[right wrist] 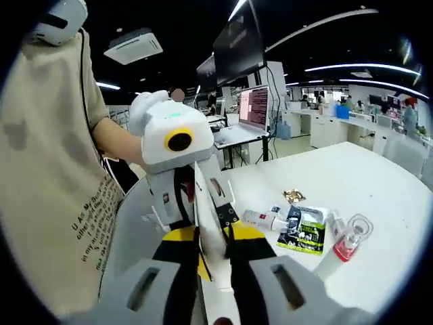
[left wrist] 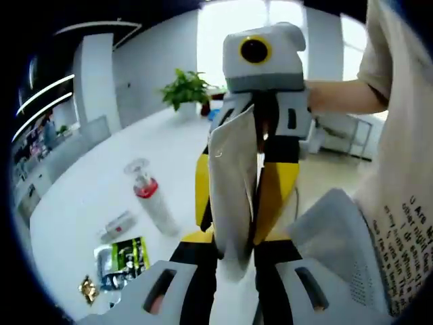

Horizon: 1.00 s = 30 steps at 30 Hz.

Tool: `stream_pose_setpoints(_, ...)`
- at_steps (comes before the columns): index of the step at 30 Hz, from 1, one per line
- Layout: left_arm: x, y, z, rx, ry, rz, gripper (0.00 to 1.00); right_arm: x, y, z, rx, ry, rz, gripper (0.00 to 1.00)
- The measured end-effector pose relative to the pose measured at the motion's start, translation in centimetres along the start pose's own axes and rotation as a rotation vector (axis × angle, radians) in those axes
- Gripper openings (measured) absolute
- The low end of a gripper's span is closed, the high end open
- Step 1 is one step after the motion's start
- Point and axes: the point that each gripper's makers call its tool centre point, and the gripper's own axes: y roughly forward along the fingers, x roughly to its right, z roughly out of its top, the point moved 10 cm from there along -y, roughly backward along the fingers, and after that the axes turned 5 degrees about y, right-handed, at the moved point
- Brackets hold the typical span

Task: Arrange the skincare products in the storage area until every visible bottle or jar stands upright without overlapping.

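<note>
A flat white pouch [left wrist: 232, 196] is being clamped by the fingers of both the left gripper [left wrist: 233, 271] and right gripper [left wrist: 260, 135] above the white surface [left wrist: 88, 196], where a clear red-banded bottle [left wrist: 150, 196] is lying.

A white table [left wrist: 101, 176] carries a clear bottle with a red band [left wrist: 150, 196], a small white tube [left wrist: 116, 225] and a dark packet [left wrist: 125, 261]. A gold wrapper [left wrist: 88, 289] lies near the packet, and a potted plant [left wrist: 186, 91] stands at the far end.

A white worktop [left wrist: 88, 196] fills the lower left of the left gripper view, with a potted plant [left wrist: 186, 91] and bright windows [left wrist: 230, 20] at the top. In the right gripper view, a dark ceiling with strip lights [right wrist: 338, 68] spans the top, monitors [right wrist: 254, 107] at centre, desks [right wrist: 331, 128] at right.
</note>
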Motion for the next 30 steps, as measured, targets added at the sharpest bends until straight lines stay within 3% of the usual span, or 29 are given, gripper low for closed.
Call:
stream_pose_setpoints(14, 0.0, 1.8, -2.5, -0.041, -0.033, -0.014, 0.16, 0.8, 1.5, -2.4, -0.067, 0.028, -0.016, 0.16)
stream_pose_setpoints(30, -0.1, 2.8, -3.8, -0.108, 0.022, -0.016, 0.17, 1.3, 2.4, -3.8, -0.113, 0.03, -0.014, 0.16)
